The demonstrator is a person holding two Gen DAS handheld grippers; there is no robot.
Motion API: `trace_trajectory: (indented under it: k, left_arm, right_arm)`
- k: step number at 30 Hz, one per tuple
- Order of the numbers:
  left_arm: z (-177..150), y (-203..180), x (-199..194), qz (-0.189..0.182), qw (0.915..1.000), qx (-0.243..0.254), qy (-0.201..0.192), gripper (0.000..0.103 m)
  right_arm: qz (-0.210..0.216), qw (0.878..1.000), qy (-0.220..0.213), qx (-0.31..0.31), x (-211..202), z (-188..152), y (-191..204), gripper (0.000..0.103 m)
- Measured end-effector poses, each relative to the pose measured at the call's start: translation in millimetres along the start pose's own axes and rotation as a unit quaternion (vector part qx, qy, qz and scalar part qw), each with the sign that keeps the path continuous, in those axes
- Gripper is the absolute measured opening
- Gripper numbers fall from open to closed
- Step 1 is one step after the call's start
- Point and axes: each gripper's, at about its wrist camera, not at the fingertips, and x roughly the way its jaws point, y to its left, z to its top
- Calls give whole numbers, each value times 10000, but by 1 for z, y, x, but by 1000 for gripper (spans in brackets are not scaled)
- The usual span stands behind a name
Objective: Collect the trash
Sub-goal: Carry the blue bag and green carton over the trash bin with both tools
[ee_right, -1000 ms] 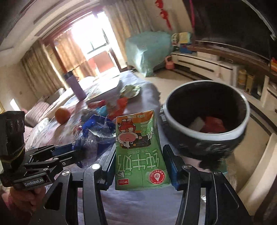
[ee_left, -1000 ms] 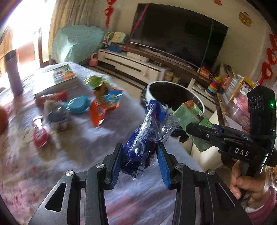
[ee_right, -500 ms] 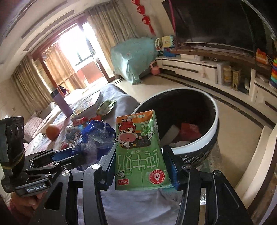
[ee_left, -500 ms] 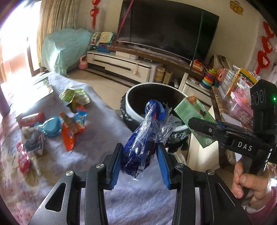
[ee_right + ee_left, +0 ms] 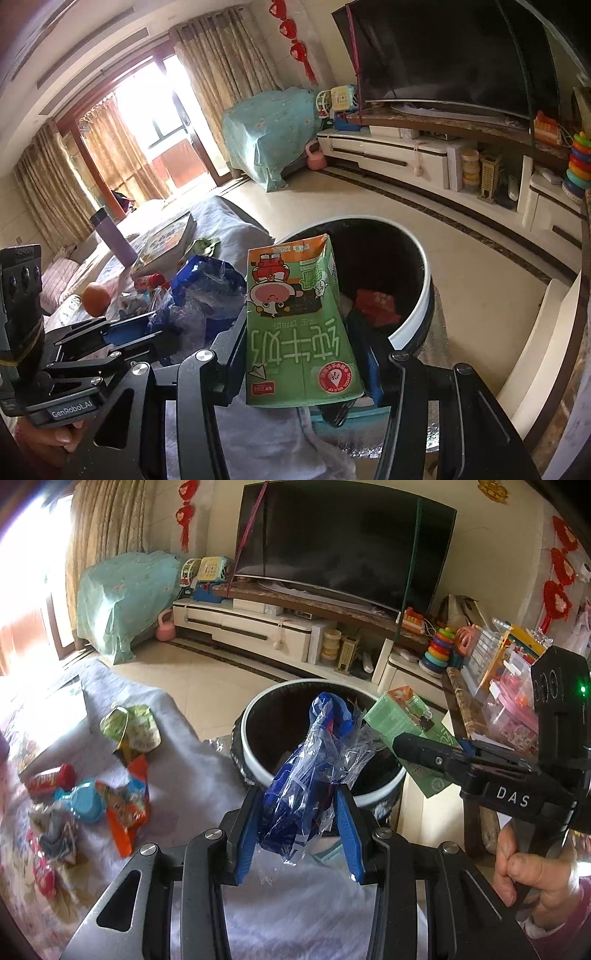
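Note:
My left gripper (image 5: 297, 830) is shut on a crumpled blue and clear plastic wrapper (image 5: 314, 771), held just before the near rim of a round black trash bin with a white rim (image 5: 258, 771). My right gripper (image 5: 301, 354) is shut on a green milk carton (image 5: 295, 321), held over the bin's (image 5: 421, 314) near left edge. The carton (image 5: 399, 716) and right gripper (image 5: 432, 753) show at the right of the left wrist view. The left gripper (image 5: 147, 325) with the wrapper (image 5: 207, 288) shows at the left of the right wrist view. Red trash (image 5: 375, 301) lies inside the bin.
More trash lies on the cloth-covered table (image 5: 192, 775): a green cup (image 5: 129, 727), an orange packet (image 5: 125, 812), a blue lid (image 5: 83, 805), a red can (image 5: 50, 779). A purple bottle (image 5: 110, 236), a book (image 5: 162, 243) and an orange (image 5: 96, 299) stand further back. A TV cabinet (image 5: 258, 627) lies beyond.
Both grippers have moved with their loads from over the table toward the bin, which is now closer and more central in both views. Both grips are unchanged.

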Motion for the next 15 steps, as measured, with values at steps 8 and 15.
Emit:
trace_trajectory:
  k: [8, 15]
  left_arm:
    - [19, -3, 25, 44, 9999, 94, 115, 38]
    - [29, -4, 41, 76, 9997, 125, 192, 38]
  right_arm:
    - [-73, 9999, 63, 50, 13, 15, -12, 51]
    - [-134, 9998, 131, 47, 24, 21, -15, 51]
